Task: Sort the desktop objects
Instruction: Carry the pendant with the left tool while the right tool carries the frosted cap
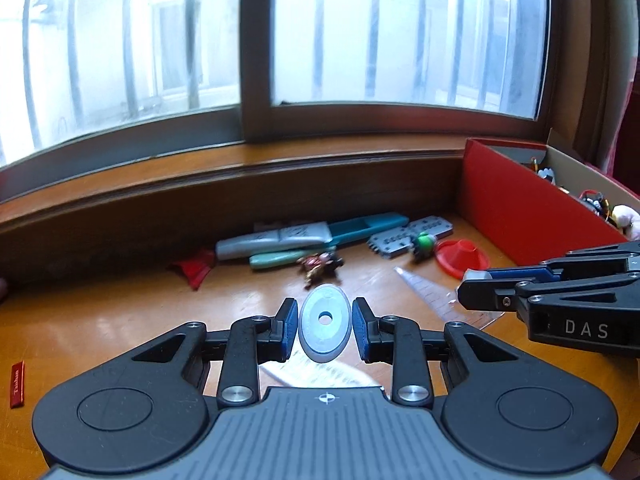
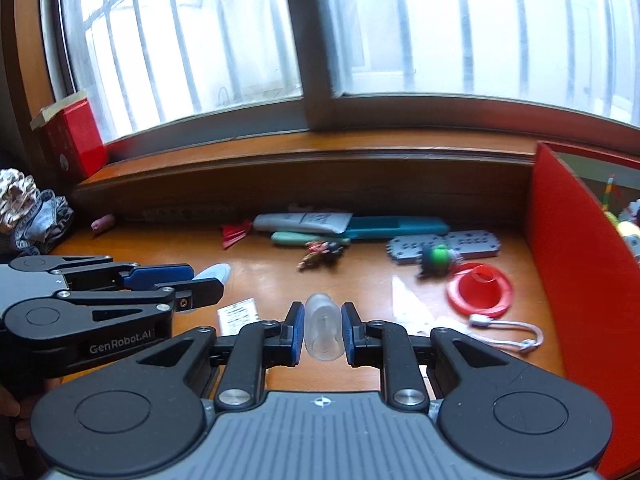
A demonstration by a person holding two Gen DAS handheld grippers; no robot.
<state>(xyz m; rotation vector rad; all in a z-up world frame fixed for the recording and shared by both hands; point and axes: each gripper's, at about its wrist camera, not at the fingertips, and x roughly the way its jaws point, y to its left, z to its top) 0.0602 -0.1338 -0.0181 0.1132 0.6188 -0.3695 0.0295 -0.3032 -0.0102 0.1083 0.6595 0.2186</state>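
1. Nearest the left wrist camera, the left gripper (image 1: 325, 322) is clamped on a pale oval disc (image 1: 325, 322) with a hole through its middle, lifted clear of the desk (image 1: 120, 320).
2. The right gripper (image 2: 323, 326) pinches a small clear plastic bottle (image 2: 323, 326) between its blue pads, also off the wood.
3. Taking the red box (image 1: 532, 208) as the landmark: both held pieces hang well to its left, out over the open desk, and the box already has small bits inside.
4. I judge the step is carrying these two to the box. Best done one at a time, coming in over the near wall and letting go only once well inside, so the two tools do not knock together.
5. The disc is held by its thin edges and could twist loose; a level, unhurried carry would help.
6. Left of the box I count one red funnel (image 1: 460, 258), one green-topped toy (image 1: 423, 245), one grey studded plate (image 1: 408, 236), one teal case (image 1: 366, 226), one pale tube (image 1: 276, 240), one small figurine (image 1: 320, 266).
7. One white cord (image 2: 516, 332) lies near the funnel.
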